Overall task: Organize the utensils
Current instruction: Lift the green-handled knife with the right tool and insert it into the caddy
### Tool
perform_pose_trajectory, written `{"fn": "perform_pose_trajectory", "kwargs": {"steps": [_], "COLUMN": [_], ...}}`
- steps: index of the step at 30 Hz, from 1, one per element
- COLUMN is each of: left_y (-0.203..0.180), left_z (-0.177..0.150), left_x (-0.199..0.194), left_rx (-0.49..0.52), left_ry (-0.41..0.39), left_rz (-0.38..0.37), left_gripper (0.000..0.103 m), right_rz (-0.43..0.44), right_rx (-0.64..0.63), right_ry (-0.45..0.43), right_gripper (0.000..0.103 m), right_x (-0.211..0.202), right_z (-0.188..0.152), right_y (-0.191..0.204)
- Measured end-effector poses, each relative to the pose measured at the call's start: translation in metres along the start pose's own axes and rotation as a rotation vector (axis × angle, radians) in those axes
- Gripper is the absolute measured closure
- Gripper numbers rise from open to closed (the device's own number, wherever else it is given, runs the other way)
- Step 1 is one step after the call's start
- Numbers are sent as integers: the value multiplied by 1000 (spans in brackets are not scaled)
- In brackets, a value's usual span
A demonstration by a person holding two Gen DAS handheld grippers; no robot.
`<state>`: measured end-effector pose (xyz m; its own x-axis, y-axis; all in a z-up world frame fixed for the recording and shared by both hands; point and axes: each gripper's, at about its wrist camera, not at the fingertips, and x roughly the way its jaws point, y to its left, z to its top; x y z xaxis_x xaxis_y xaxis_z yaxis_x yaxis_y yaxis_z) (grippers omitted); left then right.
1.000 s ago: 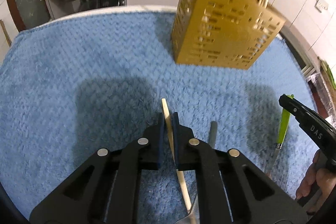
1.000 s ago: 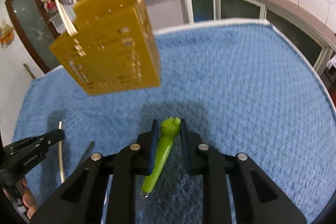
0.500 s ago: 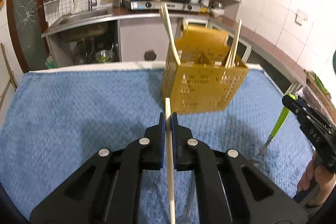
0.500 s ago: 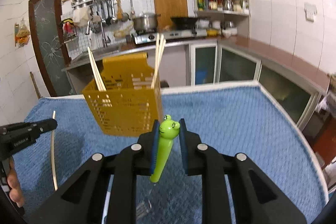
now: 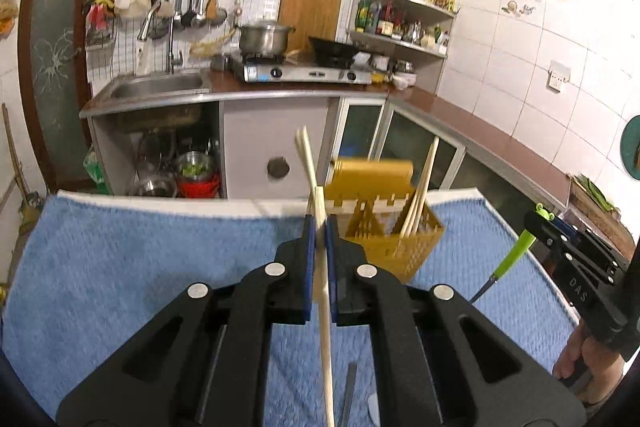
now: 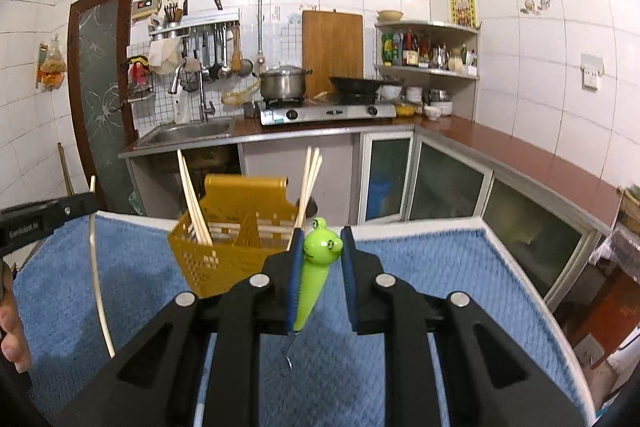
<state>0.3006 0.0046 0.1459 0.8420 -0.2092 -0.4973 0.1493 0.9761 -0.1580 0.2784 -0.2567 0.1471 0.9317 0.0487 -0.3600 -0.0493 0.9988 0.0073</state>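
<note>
Several pale chopsticks already stand in the yellow perforated plastic basket (image 6: pixel 224 259) near the blue towel's (image 6: pixel 420 267) far edge. Left gripper (image 5: pixel 319 247) clamps another pale wooden chopstick (image 5: pixel 325 307); right gripper (image 6: pixel 320 259) pinches a green frog-handled utensil (image 6: pixel 316 267). Neither is stowed yet.

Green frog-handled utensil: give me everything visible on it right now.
The green frog-handled utensil has a glossy lime plastic-looking handle topped by a cartoon frog head with eyes. A thin metal stem leaves its lower end; the working tip is too small to identify. The right gripper is shut on the handle, blue pads either side just below the head. It hangs clear above the blue towel, head up, stem down, near the yellow basket but apart from it.
</note>
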Motion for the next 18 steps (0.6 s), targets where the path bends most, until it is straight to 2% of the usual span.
{"fn": "perform_pose_trajectory", "kwargs": {"steps": [6, 11, 15, 18], "left_y": [-15, -32, -46, -46], "left_z": [55, 99, 114, 118], "left_x": [-4, -3, 13, 30], "left_rx": [12, 53, 108, 93], "left_ry": [-76, -179, -261, -288], "left_rz": [-6, 10, 36, 23], "left_gripper": [99, 99, 99, 99], "right_rz": [-16, -42, -43, -35], "right_rx": [-28, -62, -68, -70], "right_ry": [-59, -115, -127, -124], "right_gripper": [84, 84, 84, 84], "right_x": [-4, 2, 18, 33], "right_z": [42, 82, 93, 93], "right_y": [2, 7, 11, 15]}}
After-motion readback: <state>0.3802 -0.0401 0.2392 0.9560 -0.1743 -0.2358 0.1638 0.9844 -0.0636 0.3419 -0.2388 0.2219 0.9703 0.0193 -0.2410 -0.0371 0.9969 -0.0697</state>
